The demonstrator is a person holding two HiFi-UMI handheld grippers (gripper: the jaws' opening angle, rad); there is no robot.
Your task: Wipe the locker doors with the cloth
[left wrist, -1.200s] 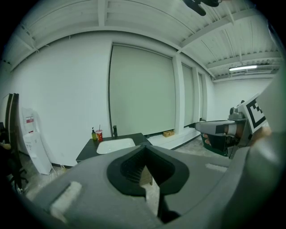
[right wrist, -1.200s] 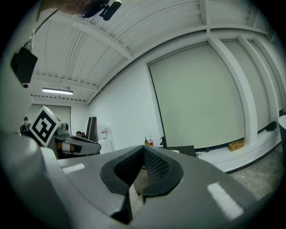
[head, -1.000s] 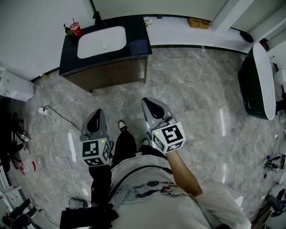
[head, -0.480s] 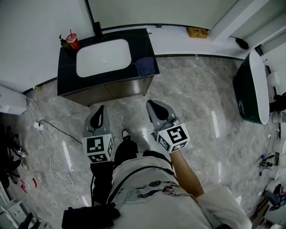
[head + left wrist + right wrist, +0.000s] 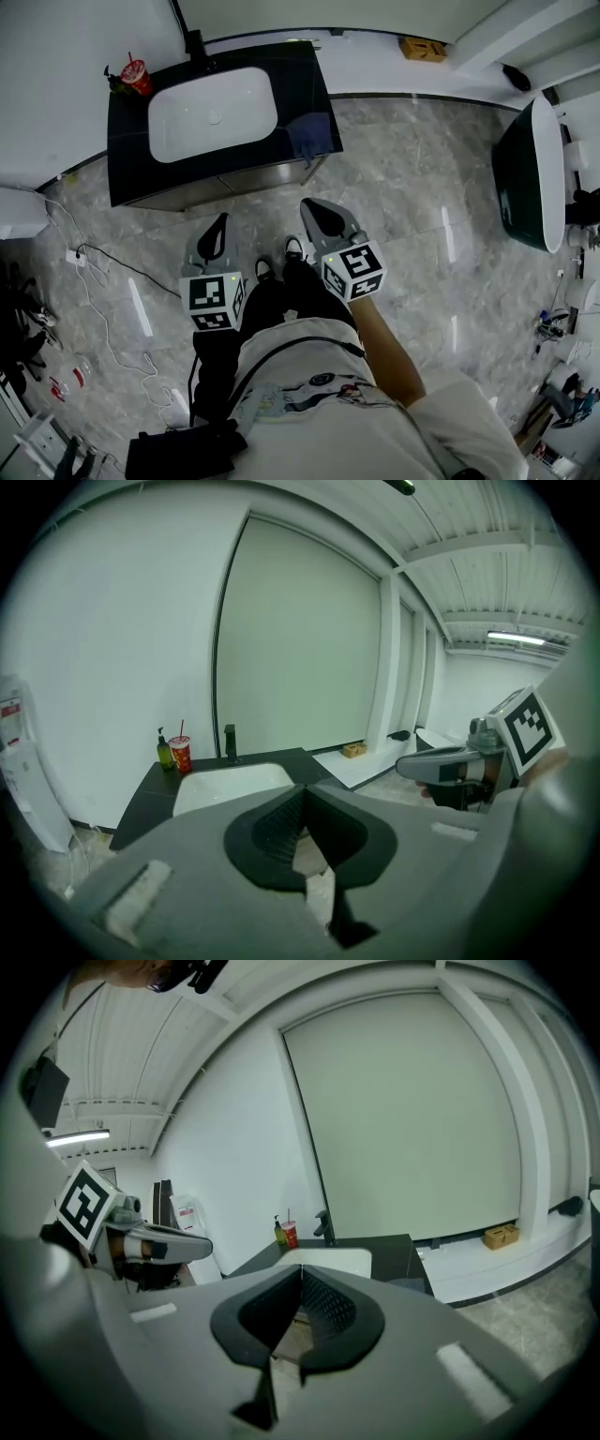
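Well, left tongs (image 5: 221, 221) and right tongs (image 5: 307, 206), both clenched empty, face one sink (image 5: 211, 111), one cloth (image 5: 312, 134).

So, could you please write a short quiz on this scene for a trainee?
1. True or false: the left gripper and the right gripper are both shut and empty.
2. Where does the blue cloth lie? A: on the floor. B: on the black counter, right of the sink. C: in the bathtub.
3. Fill in: the cup with a straw is ___ in colour.
Key: 1 true; 2 B; 3 red.
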